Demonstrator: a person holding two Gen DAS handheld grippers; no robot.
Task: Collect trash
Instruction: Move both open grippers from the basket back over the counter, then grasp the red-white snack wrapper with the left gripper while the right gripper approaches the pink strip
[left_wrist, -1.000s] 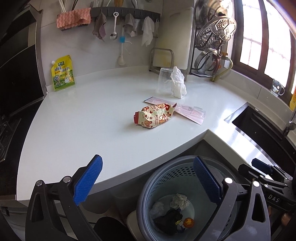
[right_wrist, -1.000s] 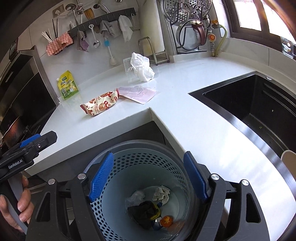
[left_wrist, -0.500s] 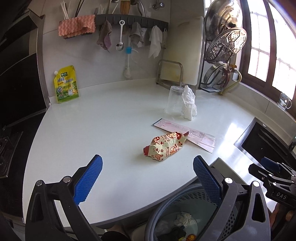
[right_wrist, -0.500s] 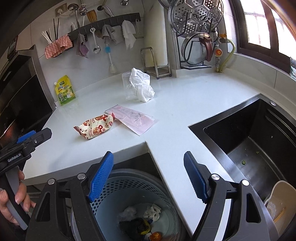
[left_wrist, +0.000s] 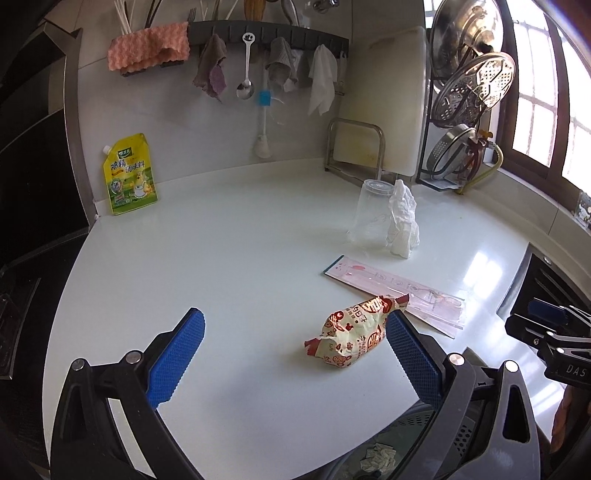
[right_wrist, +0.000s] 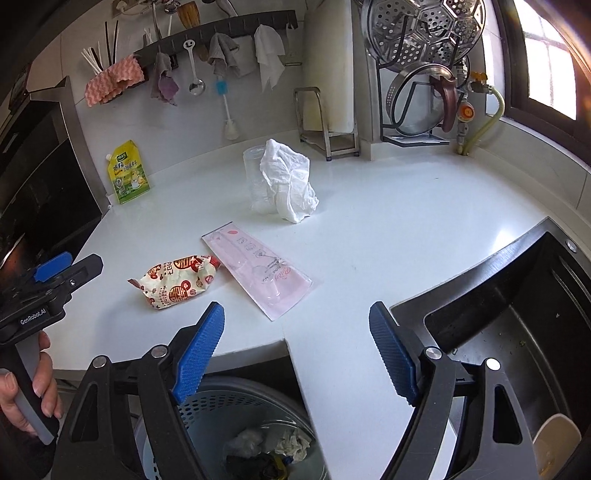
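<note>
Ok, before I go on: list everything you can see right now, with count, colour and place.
snack wrapper: 1, cream and red, counter front.
flat packet: 1, pink, beside the wrapper.
crumpled tissue: 1, white, mid-counter, against the cup.
plastic cup: 1, clear, upside down.
seasoning pouch: 1, yellow, leaning on the back wall.
trash basket: 1, grey-blue, below the counter edge, trash inside.
sink: 1, dark, right.
counter: 1, white.
hanging rail: 1, dark, cloths and ladle on it.
left hand-held gripper: blue pads, open, over the counter.
right hand-held gripper: blue pads, open, above the basket.
</note>
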